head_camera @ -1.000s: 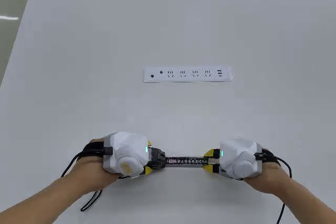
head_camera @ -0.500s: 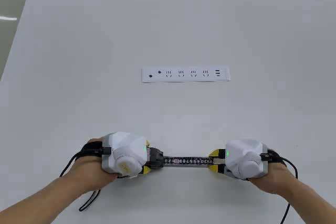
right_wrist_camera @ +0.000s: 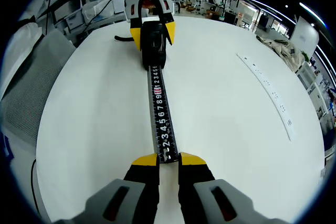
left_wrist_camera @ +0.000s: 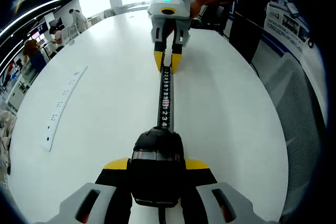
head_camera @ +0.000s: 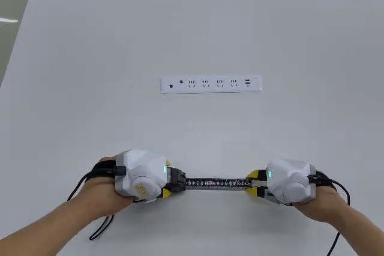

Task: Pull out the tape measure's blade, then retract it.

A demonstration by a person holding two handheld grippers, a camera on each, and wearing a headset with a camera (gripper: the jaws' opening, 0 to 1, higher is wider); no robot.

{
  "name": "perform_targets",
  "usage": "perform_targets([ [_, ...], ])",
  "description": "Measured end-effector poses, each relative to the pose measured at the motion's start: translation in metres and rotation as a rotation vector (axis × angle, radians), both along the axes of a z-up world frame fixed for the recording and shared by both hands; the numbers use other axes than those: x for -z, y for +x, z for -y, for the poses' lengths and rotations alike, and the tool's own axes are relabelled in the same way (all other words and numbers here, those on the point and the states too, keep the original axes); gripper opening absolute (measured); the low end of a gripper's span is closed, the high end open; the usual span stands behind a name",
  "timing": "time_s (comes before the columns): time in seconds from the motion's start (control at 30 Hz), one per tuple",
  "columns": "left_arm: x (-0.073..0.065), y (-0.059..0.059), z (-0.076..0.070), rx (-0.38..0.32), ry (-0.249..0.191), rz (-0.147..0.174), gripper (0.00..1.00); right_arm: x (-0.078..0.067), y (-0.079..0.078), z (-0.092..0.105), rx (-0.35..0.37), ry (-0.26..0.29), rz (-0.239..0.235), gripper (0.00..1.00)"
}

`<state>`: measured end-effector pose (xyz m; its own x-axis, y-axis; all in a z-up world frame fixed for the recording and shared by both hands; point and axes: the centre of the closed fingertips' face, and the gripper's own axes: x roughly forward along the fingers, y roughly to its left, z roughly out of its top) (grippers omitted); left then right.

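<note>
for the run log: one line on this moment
left tongs: shut on case | right tongs: shut on blade | blade: partly out

Black blade (head_camera: 216, 183); white table (head_camera: 270, 136)

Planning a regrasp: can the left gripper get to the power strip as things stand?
Probably not yet. The table up to the power strip looks bare, but the left gripper is shut on the tape measure's case, with the blade stretched to the right gripper. It would have to let go first.
</note>
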<state>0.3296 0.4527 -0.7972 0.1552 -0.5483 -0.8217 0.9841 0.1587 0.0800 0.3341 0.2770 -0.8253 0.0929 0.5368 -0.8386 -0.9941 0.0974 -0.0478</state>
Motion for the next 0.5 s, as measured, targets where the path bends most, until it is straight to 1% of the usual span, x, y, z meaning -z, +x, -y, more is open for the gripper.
perform_targets([
  [0.2,0.0,0.0,0.0,0.002,0.001,-0.001,0.33,-0.003,0.0,0.009,0.013,-0.003,0.0,0.12],
  [0.27,0.0,0.0,0.0,0.002,0.003,-0.001,0.33,-0.001,0.0,0.013,0.013,-0.005,-0.001,0.12],
  [0.5,0.0,0.0,0.0,0.001,0.003,-0.001,0.33,-0.001,0.0,0.024,0.012,-0.013,0.005,0.11],
])
